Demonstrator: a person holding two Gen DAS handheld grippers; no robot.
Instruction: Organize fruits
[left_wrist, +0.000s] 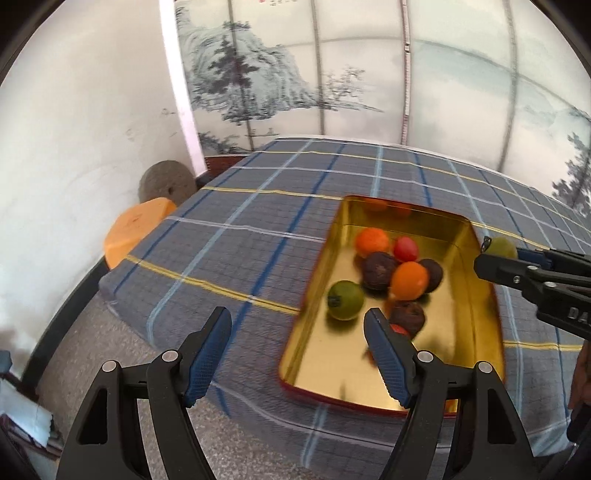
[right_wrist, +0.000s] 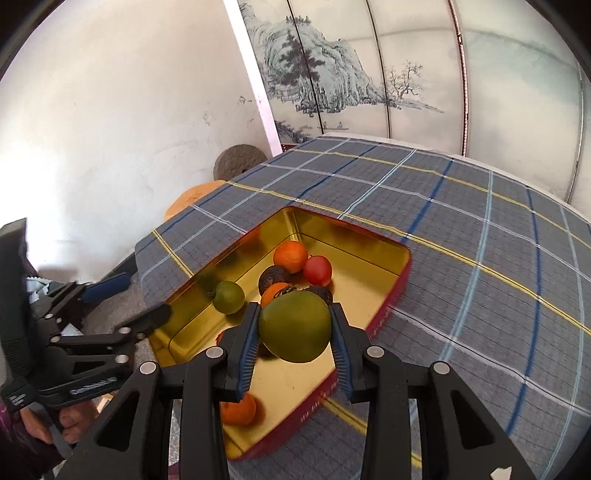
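A gold tin tray (left_wrist: 476, 266) (right_wrist: 369, 254) with a red outer wall lies on the plaid table. It holds several fruits: orange ones (left_wrist: 372, 240) (right_wrist: 291, 256), a red one (left_wrist: 405, 249) (right_wrist: 317, 270), dark brown ones (left_wrist: 378, 270), and a small green one (left_wrist: 345, 300) (right_wrist: 229, 297). My right gripper (right_wrist: 295, 332) is shut on a large green mango (right_wrist: 294, 326) and holds it above the tray; it also shows in the left wrist view (left_wrist: 495, 254). My left gripper (left_wrist: 297, 350) is open and empty over the tray's near left edge.
The plaid blue-grey cloth (left_wrist: 240, 236) (right_wrist: 480, 229) covers the table. An orange stool (left_wrist: 136, 229) and a grey millstone (left_wrist: 166, 181) stand by the white wall at the left. A painted screen (left_wrist: 332, 74) stands behind the table.
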